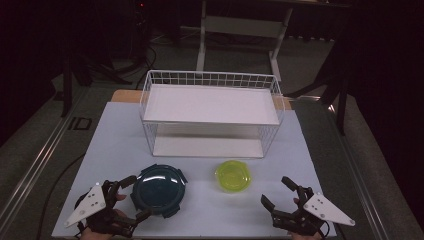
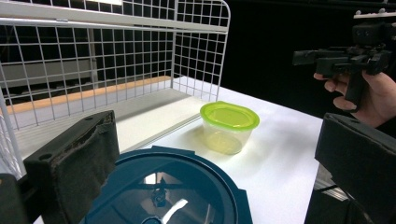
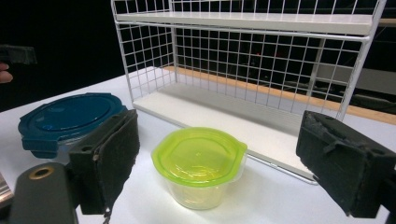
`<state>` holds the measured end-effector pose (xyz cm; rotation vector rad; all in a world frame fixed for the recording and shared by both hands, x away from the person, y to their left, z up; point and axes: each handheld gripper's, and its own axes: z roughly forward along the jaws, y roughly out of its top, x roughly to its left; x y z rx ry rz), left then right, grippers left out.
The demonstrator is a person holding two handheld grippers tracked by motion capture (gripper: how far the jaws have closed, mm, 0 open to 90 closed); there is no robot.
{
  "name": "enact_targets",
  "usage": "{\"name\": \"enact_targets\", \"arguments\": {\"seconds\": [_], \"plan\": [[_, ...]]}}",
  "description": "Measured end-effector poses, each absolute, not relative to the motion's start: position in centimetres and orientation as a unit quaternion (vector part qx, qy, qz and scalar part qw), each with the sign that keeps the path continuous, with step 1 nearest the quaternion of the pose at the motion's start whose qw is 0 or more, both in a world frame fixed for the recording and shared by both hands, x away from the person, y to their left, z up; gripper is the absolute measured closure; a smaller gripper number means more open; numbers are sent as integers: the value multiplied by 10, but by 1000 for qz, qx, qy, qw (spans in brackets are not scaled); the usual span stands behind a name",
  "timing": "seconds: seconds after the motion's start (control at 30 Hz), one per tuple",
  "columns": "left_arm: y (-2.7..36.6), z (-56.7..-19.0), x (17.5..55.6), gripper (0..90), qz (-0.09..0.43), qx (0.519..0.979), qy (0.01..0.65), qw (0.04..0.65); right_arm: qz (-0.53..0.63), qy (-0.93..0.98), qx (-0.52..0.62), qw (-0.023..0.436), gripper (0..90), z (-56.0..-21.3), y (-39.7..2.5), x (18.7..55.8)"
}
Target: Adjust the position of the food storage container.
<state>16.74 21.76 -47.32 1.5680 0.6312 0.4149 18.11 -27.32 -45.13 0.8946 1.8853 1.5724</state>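
High view | containers: 1 blue container (image 1: 159,189), 1 green container (image 1: 233,175) | left gripper (image 1: 129,199), right gripper (image 1: 278,192): jaws apart

My left gripper (image 1: 131,198) sits at the table's (image 1: 120,140) near left edge, its jaws either side of the round lidded container (image 1: 160,188). Right of that stands the small lidded tub (image 1: 233,175), well apart from my right gripper (image 1: 278,192). Behind both, the 2-level wire shelf (image 1: 212,104) stands mid-table.
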Motion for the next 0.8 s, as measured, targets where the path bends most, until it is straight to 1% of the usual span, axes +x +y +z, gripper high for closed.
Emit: {"name": "enact_targets", "arguments": {"seconds": [0.23, 0.33, 0.43, 0.47, 0.5, 0.53, 0.57, 0.6, 0.63, 0.67, 0.7, 0.73, 0.77, 0.8], "plan": [[218, -473, 167, 0, 183, 689, 278, 645, 590, 692, 334, 248, 119, -447, -264, 181], [219, -474, 168, 0, 184, 688, 278, 645, 592, 698, 334, 227, 123, -446, -258, 184], [219, -474, 169, 0, 182, 688, 279, 645, 586, 704, 337, 219, 137, -448, -251, 187], [219, -474, 169, 0, 181, 688, 279, 645, 582, 710, 336, 212, 165, -448, -248, 189], [219, -474, 169, 0, 181, 688, 279, 645, 578, 717, 333, 204, 218, -449, -246, 190], [219, -474, 169, 0, 181, 688, 279, 645, 578, 717, 333, 204, 218, -449, -246, 190], [219, -474, 169, 0, 182, 687, 279, 645, 571, 729, 329, 187, 287, -450, -240, 195], [219, -474, 169, 0, 182, 687, 279, 646, 571, 729, 331, 182, 331, -451, -238, 196], [219, -474, 169, 0, 181, 687, 279, 646, 573, 728, 334, 171, 367, -453, -235, 199], [219, -474, 169, 0, 181, 687, 279, 646, 573, 728, 334, 171, 367, -453, -235, 199], [219, -474, 169, 0, 182, 687, 280, 646, 576, 728, 340, 150, 430, -456, -230, 205], [219, -474, 169, 0, 182, 687, 279, 645, 576, 728, 340, 150, 430, -456, -230, 205], [219, -474, 169, 0, 181, 686, 279, 647, 569, 735, 340, 144, 479, -460, -222, 210], [219, -474, 169, 0, 181, 686, 279, 647, 569, 735, 340, 144, 479, -460, -222, 210]]}}
